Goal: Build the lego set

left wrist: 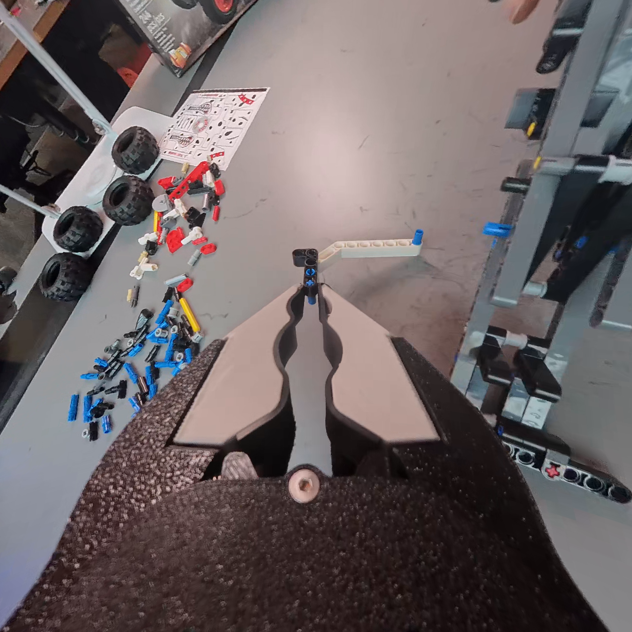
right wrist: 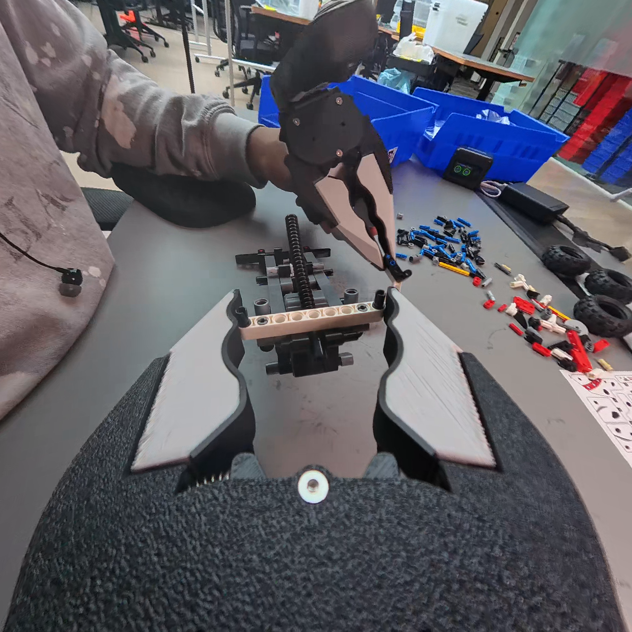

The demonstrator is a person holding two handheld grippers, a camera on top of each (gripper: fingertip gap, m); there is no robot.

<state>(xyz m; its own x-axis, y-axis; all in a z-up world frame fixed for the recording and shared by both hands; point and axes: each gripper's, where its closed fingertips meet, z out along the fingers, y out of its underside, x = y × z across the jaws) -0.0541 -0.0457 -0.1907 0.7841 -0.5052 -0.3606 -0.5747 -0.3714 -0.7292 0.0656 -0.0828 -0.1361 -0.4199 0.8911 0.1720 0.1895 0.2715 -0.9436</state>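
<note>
Fingers of the left gripper (left wrist: 310, 290) are pinching together on a small black connector piece (left wrist: 309, 270) carrying blue pins, which is hanging just above the grey table (left wrist: 342, 119); in the right wrist view the same gripper (right wrist: 390, 265) is angling down from a sleeved arm (right wrist: 164, 136). Beyond the black piece, a white angled beam (left wrist: 372, 248) with a blue pin (left wrist: 417, 236) at its far end is lying flat on the table. The right gripper (right wrist: 313, 307) is gripping the chassis assembly (right wrist: 301, 307) across a white beam (right wrist: 313, 316), each fingertip pressing one end. Loose blue and black pins (left wrist: 136, 362) and red and white parts (left wrist: 184, 212) are lying scattered to the left gripper's left, with four black tyres (left wrist: 102, 212) and a sticker sheet (left wrist: 213, 126) farther out. Blue bins (right wrist: 478, 136) are sitting at the table's far edge.
</note>
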